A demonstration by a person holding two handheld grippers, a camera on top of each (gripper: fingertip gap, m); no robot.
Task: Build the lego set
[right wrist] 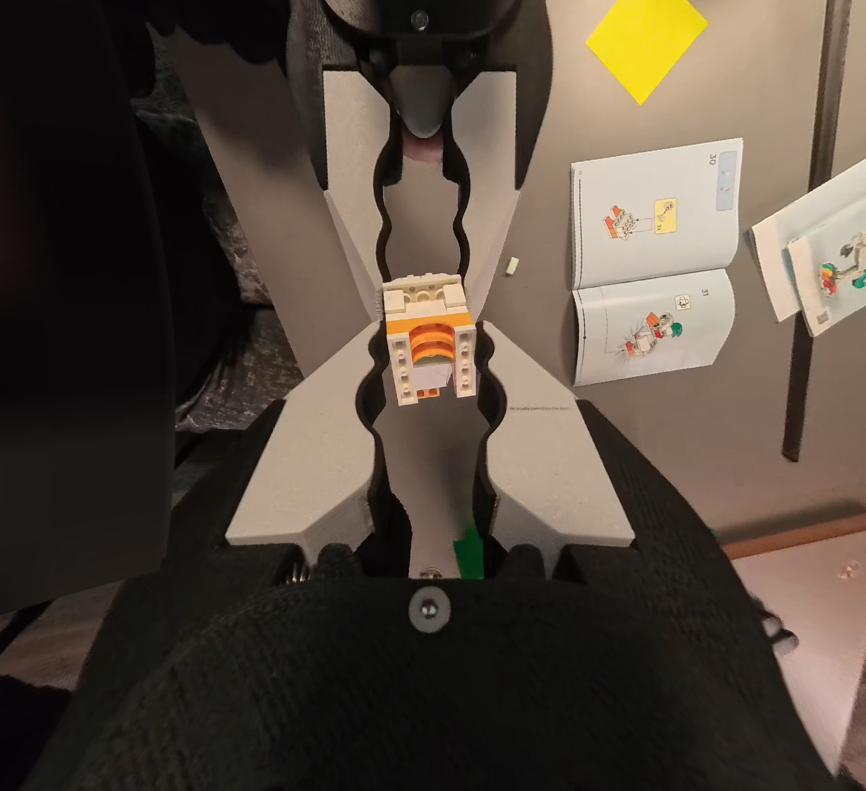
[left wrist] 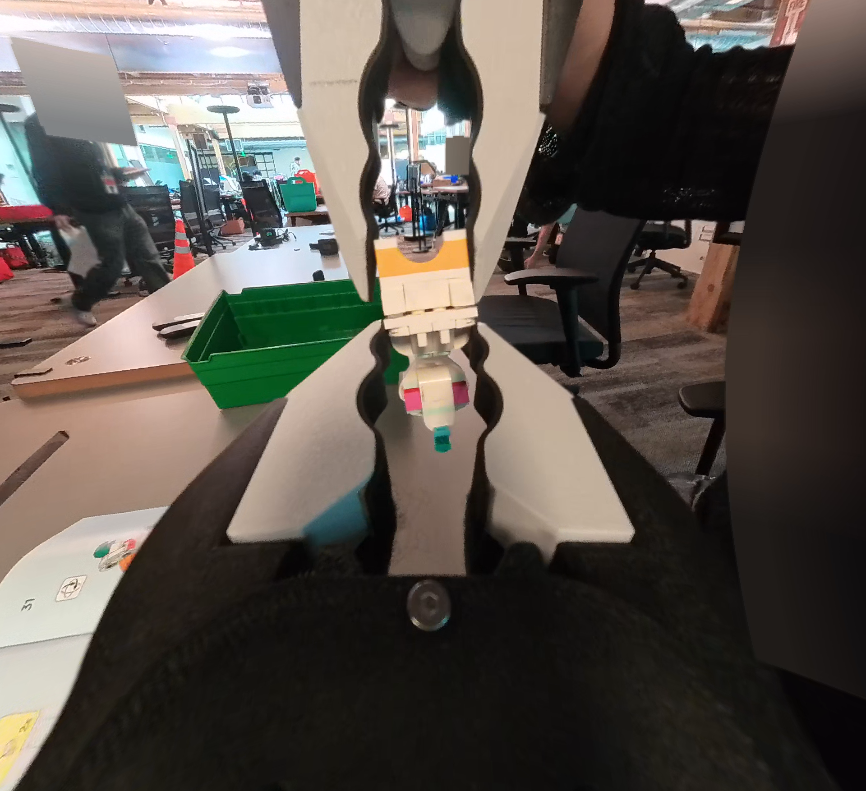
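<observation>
We have the lego model (left wrist: 425,300) pinched from both ends, frame centre: left gripper (left wrist: 424,333) closed on its lower white part, right gripper (right wrist: 431,333) closed on the orange-arch end. Behind, centre left: green bin (left wrist: 281,347); contents hidden.

The lego model (left wrist: 429,300) sits at frame centre, held off the table. It comprises white bricks with an orange arched band. The left wrist view shows pink and teal parts at its lower end.
</observation>
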